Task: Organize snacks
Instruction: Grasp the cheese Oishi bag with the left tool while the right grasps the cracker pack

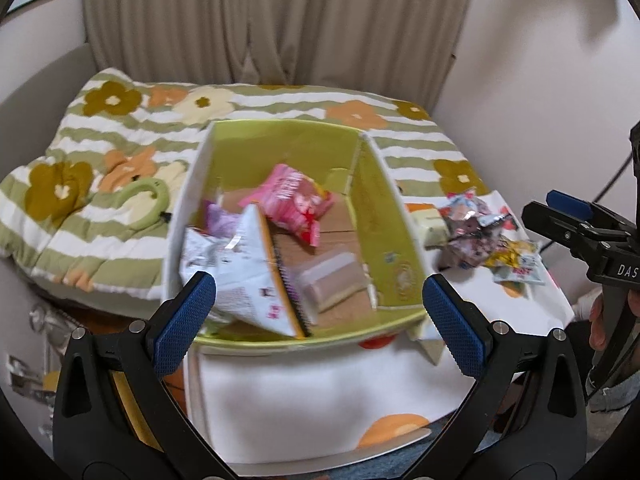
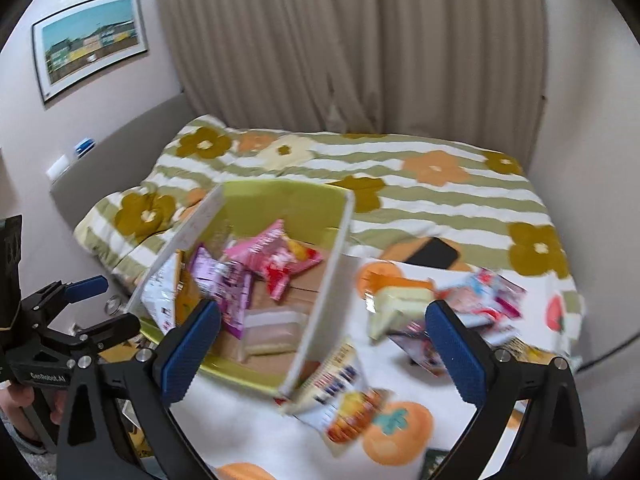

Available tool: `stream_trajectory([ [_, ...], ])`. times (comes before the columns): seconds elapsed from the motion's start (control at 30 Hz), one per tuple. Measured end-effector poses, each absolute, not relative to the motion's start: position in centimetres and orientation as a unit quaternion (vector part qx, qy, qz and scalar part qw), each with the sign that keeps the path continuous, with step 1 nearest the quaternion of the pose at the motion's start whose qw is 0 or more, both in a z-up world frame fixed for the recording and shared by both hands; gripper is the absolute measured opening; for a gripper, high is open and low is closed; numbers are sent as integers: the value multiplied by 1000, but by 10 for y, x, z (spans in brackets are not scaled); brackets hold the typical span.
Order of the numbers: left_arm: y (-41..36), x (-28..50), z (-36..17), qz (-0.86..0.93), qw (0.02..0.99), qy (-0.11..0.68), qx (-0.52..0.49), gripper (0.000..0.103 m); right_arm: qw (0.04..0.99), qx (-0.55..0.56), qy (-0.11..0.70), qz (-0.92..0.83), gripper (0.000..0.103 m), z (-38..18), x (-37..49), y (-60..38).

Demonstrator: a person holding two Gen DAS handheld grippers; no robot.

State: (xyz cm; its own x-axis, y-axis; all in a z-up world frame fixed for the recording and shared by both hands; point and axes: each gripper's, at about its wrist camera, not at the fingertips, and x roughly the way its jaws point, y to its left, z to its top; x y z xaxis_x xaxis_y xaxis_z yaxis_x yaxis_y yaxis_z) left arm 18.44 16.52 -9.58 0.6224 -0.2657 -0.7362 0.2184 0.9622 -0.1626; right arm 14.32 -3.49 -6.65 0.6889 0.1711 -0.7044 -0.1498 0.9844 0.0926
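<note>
An open cardboard box (image 1: 384, 216) with a green lining sits on the bed and also shows in the right wrist view (image 2: 320, 276). Inside it lie a pink snack bag (image 1: 298, 200), a white packet (image 1: 236, 276), a purple packet (image 2: 224, 284) and a clear plastic tub (image 1: 330, 280). My left gripper (image 1: 320, 304) is open and empty over the box's near edge. My right gripper (image 2: 324, 344) is open and empty above the box's right wall. Loose snacks (image 1: 480, 236) lie right of the box. A striped snack bag (image 2: 340, 392) leans at the box's near corner.
A flowered quilt (image 1: 100, 184) covers the bed behind the box. A white cloth with orange fruit prints (image 2: 400, 432) lies under the snacks. A dark phone (image 2: 434, 252) rests on the bed. Beige curtains (image 2: 340, 40) hang behind.
</note>
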Motion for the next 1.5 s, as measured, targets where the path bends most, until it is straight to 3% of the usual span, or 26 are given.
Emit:
stream_trajectory([
  [0.33,108,162,-110,-157,893,421,-25,102,916,27,398,26,102,-85,99,-99],
  [0.67,32,143,-186,-142,863,480,-66,102,871,42,489,7,102,-171,74,-164],
  [0.93,-8,153,-249,-149,868,466,-84,102,852,52,521,9,102,-248,47,-170],
  [1.27,-23,177,-273,-146,871,462,-85,101,854,39,518,3,102,-270,38,-156],
  [1.37,-22,182,-277,-142,871,461,-93,92,856,33,515,-1,102,-272,38,-155],
  [1.5,-24,187,-286,-137,865,474,-92,58,856,38,516,-3,98,-274,40,-156],
])
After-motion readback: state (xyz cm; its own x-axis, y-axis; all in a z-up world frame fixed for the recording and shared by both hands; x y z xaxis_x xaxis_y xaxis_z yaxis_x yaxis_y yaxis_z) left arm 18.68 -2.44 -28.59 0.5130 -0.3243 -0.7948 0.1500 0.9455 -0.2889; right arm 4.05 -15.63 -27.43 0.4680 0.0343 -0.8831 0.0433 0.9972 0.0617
